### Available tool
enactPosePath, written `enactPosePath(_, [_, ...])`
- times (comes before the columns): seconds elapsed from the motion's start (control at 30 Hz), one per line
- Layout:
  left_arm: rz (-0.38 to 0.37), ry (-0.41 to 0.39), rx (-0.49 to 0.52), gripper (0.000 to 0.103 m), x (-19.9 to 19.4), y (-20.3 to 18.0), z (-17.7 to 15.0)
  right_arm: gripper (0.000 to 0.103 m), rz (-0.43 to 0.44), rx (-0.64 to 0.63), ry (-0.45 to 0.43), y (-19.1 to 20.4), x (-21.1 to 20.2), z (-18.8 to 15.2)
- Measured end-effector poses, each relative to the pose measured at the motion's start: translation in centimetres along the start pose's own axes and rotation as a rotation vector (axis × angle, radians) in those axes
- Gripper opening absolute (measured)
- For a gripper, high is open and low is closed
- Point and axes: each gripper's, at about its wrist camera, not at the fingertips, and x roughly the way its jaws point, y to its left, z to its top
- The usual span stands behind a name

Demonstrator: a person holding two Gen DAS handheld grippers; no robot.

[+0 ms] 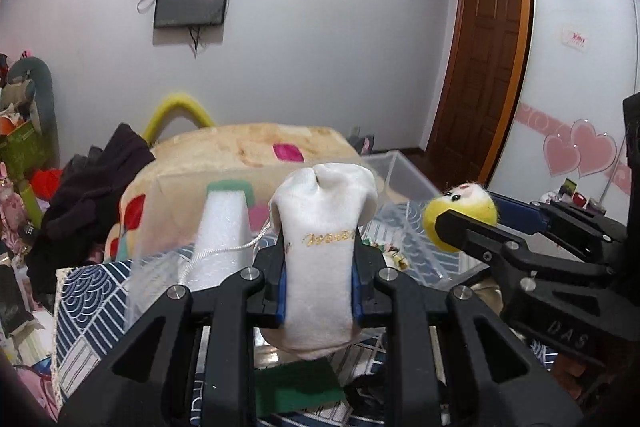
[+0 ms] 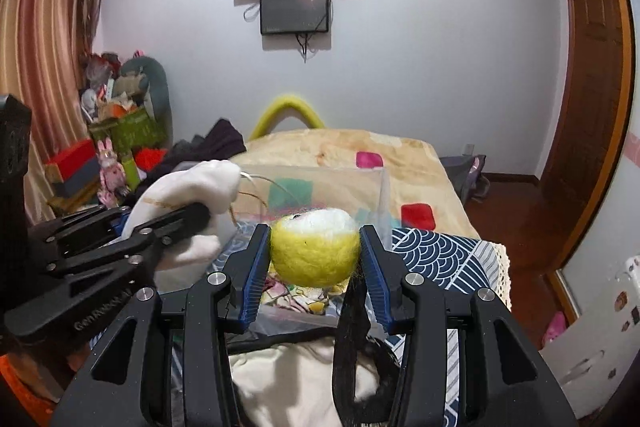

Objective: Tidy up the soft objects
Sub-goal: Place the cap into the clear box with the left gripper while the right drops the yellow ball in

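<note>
My left hand-held gripper (image 1: 320,279) pinches the white pouch (image 1: 320,247); my right hand-held gripper (image 2: 316,259) pinches the yellow toy (image 2: 314,251), both aloft over the tabletop's far edge. I judge each should lower well inside the clear bin (image 1: 400,175) before I release.

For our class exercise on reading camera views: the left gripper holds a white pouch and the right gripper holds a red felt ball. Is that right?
Not quite. The ball in the right gripper is yellow with a white top, not red, as the right wrist view shows. The left gripper does hold the white pouch.
</note>
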Motion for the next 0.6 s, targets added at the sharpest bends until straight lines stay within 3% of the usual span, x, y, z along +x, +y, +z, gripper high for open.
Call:
enactPosePath(0.3, [0.035, 0.063, -0.029, 0.024, 2.4, 1.1, -0.9, 0.041, -0.028, -0.047, 0.083, 0.7, 2.6, -0.1])
enactPosePath(0.43, [0.025, 0.069, -0.034, 0.041, 2.1, 0.9, -1.2, 0.042, -0.026, -0.063, 0.118, 1.2, 3.3, -0.2])
enactPosePath(0.6, [0.042, 0.064, -0.042, 0.049, 1.4, 1.1, -1.4, 0.046, -0.012, -0.055, 0.131, 0.7, 2.9, -0.3])
